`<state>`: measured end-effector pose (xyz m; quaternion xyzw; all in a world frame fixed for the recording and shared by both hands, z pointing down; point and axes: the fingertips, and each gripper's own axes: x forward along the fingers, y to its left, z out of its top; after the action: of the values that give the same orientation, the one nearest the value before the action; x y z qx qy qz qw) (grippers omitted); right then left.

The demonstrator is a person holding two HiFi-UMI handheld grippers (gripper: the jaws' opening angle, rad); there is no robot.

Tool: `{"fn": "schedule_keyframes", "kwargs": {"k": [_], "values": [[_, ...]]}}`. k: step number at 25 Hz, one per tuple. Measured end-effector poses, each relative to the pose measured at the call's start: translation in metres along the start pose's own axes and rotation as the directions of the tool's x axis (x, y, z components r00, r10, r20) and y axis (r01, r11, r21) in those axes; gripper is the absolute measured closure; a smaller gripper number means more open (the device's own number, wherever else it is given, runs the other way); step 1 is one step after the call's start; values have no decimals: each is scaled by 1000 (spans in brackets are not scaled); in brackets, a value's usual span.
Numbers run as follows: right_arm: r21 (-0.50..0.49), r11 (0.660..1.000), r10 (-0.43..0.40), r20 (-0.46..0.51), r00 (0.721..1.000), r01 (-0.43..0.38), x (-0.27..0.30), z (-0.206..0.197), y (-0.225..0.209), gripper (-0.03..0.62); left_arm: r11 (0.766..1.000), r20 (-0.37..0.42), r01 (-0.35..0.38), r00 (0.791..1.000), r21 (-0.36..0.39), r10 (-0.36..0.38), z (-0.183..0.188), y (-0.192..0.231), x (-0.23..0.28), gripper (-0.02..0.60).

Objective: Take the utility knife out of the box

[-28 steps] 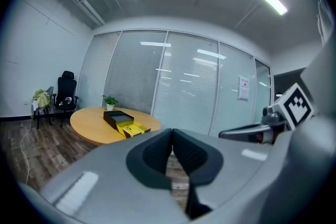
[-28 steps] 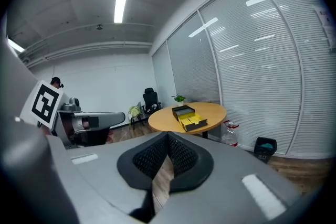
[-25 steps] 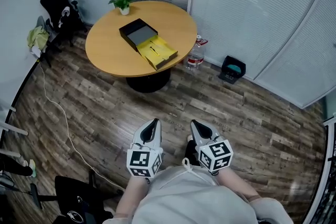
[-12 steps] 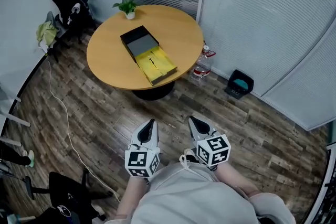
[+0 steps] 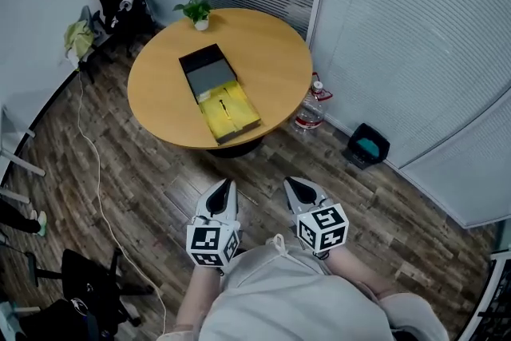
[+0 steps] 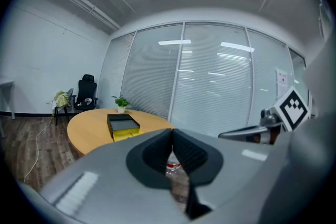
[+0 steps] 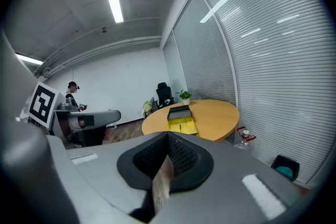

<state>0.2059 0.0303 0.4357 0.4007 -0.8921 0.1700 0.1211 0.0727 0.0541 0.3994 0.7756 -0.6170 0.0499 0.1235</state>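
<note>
Utility knife (image 5: 224,103) — a small dark shape — lies in the yellow tray (image 5: 239,120) that juts from a black box (image 5: 207,66) on a round wooden table (image 5: 271,52). It is well apart from both grippers, which sit side by side close to the person, above the wood floor (image 5: 144,172), with their tips toward the table. The left gripper (image 5: 227,188) has its jaws closed together with nothing between them. The right gripper (image 5: 293,186) is likewise closed and empty. A potted plant (image 5: 197,10) stands at the table's far edge — beyond the box.
</note>
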Motion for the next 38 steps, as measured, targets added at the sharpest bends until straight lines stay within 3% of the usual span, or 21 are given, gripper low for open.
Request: {"fn": "schedule_keyframes", "kwargs": {"k": [6,13,24,33,38], "values": [[30,999,27,-31,999,-26,23,4,-40,594,1000,-49,-17,999,14,18,-4,-10,36,575],[39,998,49,-70,996,-46,67,3,-59,594,998,-95,-67,993,-12,65,-17,21,71,575],[26,998,63,-144,988,-60,194,37,-89,594,991,-109,-119,988,-67,111,1,119,170,575],[-11,992,118,-196,973,-123,307,67,-78,594,978,-92,-175,982,-111,165,21,209,222,575],[-22,993,107,-233,967,-116,354,74,-73,594,971,-110,-202,976,-124,189,20,247,236,575]]}}
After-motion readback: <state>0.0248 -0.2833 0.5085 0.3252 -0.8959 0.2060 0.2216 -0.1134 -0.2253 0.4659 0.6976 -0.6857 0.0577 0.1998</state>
